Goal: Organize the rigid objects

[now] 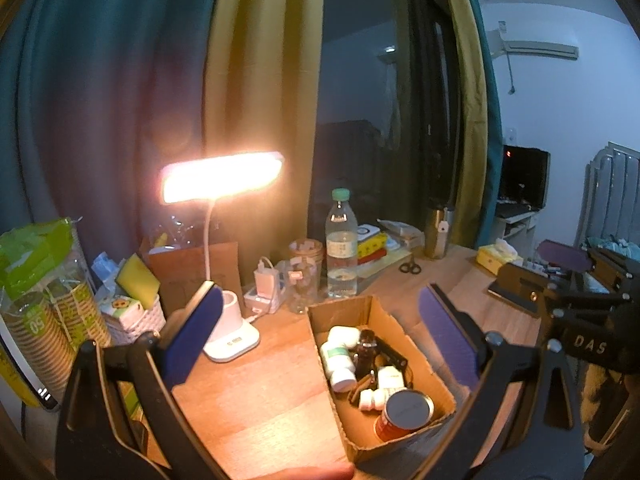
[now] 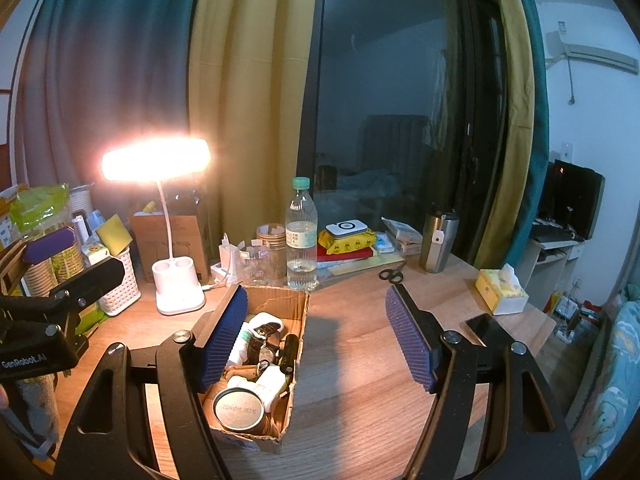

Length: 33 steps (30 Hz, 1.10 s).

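From my remote seat, the lit desk lamp [image 2: 168, 240] stood far left on the counter [image 2: 360, 360], presumably to light the work. My left gripper [image 1: 320, 344] hung with jaws released and empty, framing the cardboard box [image 1: 436, 380]. The box already held white bottles [image 1: 338, 360] and a can [image 1: 404, 408], gathered to keep them together. My right gripper [image 2: 316, 340] also waited spread, holding nothing.

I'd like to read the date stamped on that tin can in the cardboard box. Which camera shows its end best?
The right wrist view: the tin can sits near and faces the lens, with its stamped print visible. In the left wrist view the same can lies further off, its end plain grey, though its red side shows.
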Available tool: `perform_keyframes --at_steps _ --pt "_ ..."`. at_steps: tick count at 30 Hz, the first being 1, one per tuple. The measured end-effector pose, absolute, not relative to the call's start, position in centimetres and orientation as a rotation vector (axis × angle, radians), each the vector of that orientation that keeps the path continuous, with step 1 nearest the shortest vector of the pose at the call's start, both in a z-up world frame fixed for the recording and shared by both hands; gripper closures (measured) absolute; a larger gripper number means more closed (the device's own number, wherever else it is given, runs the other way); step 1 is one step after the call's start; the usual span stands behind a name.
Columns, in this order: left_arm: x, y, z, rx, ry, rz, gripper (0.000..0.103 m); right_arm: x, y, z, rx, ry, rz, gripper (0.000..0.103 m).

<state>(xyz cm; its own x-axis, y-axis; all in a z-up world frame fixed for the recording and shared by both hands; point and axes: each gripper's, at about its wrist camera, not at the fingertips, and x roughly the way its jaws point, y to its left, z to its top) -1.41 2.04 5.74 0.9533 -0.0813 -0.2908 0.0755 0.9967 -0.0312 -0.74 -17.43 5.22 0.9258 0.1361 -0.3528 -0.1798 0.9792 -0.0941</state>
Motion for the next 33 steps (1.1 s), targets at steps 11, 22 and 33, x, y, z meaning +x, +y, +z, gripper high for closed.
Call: perform_keyframes --at_steps 11,22,33 --pt "-1.59 2.17 5.8 -0.019 0.29 -0.071 0.004 -0.69 -17.4 5.16 -0.127 0.355 0.163 0.028" --pt "-1.65 2.16 5.78 -0.02 0.289 -0.072 0.004 -0.67 -17.36 5.17 -0.126 0.356 0.163 0.028" --pt "-1.58 2.18 5.78 -0.02 0.291 -0.072 0.004 -0.82 -17.46 4.94 -0.127 0.359 0.165 0.028"
